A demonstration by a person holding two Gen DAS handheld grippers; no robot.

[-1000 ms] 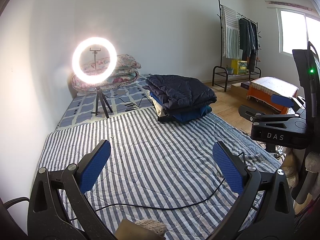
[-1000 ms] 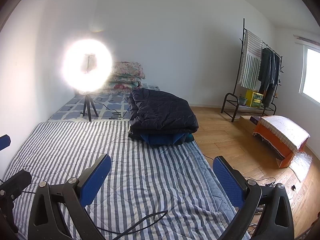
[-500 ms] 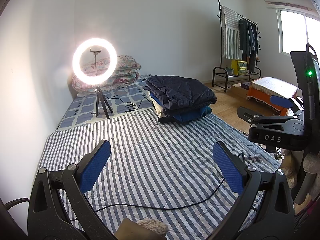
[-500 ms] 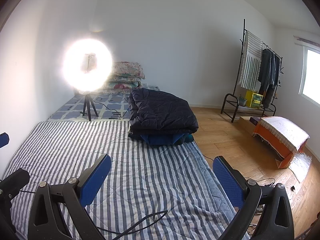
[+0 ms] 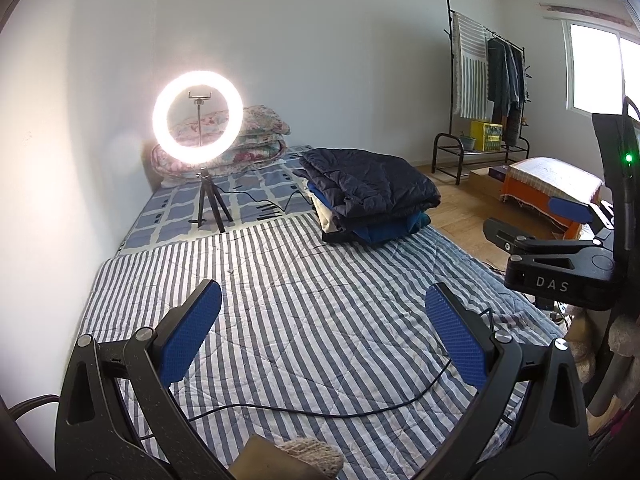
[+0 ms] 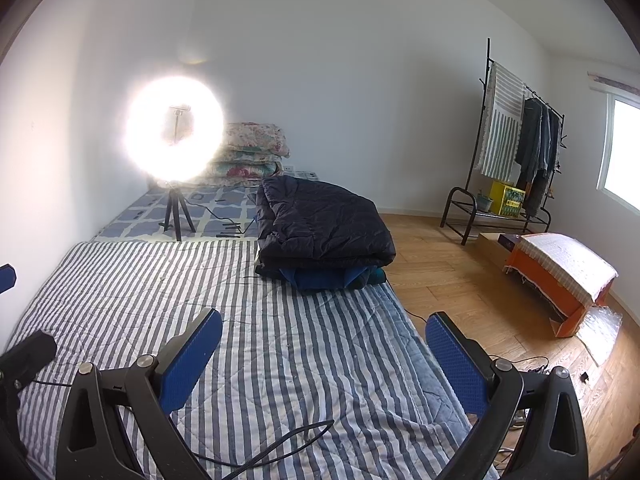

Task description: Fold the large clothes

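A stack of folded clothes [image 5: 370,194] with a dark navy puffy jacket on top lies at the far right of the striped mattress [image 5: 312,304]; it also shows in the right wrist view [image 6: 324,232]. My left gripper [image 5: 322,336] is open and empty, held above the near part of the mattress. My right gripper [image 6: 324,354] is open and empty above the mattress's near right side. The right gripper's body also shows at the right edge of the left wrist view [image 5: 560,268]. Both are well short of the stack.
A lit ring light [image 5: 197,114] on a tripod stands at the back left before folded floral quilts [image 5: 256,140]. A black cable [image 5: 320,408] lies across the near mattress. A clothes rack [image 6: 516,152] and an orange box [image 6: 560,280] stand on the wooden floor at right.
The right gripper has drifted slightly lower and left in the left wrist view. Otherwise the scene and both open grippers look nearly unchanged.
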